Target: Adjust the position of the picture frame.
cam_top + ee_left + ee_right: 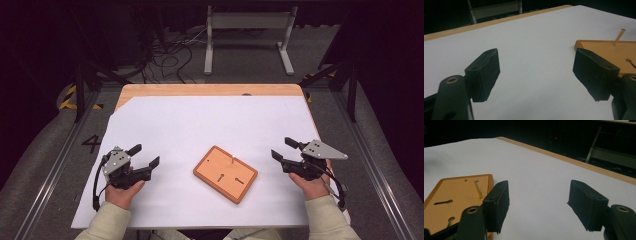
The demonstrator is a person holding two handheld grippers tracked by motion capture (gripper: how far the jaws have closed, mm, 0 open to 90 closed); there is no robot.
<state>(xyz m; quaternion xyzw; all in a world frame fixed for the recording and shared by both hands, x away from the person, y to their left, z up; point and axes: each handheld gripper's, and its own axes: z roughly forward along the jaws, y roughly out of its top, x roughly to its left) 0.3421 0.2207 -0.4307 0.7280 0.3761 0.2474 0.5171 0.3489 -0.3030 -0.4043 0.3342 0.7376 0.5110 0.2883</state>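
A wooden board (pixel 225 173) with a small upright peg (pixel 233 159) lies near the bench's (pixel 165 90) front edge, midway between the sides. Left tongs (pixel 146 158) and right tongs (pixel 280 149) flank it, both spread apart and empty. Nothing looks begun; next probably calls for reaching inward to the board.

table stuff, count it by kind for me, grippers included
grippers: 2, left gripper and right gripper, both open
wooden board: 1
upright peg in the board: 1
white sheet: 1
total: 5
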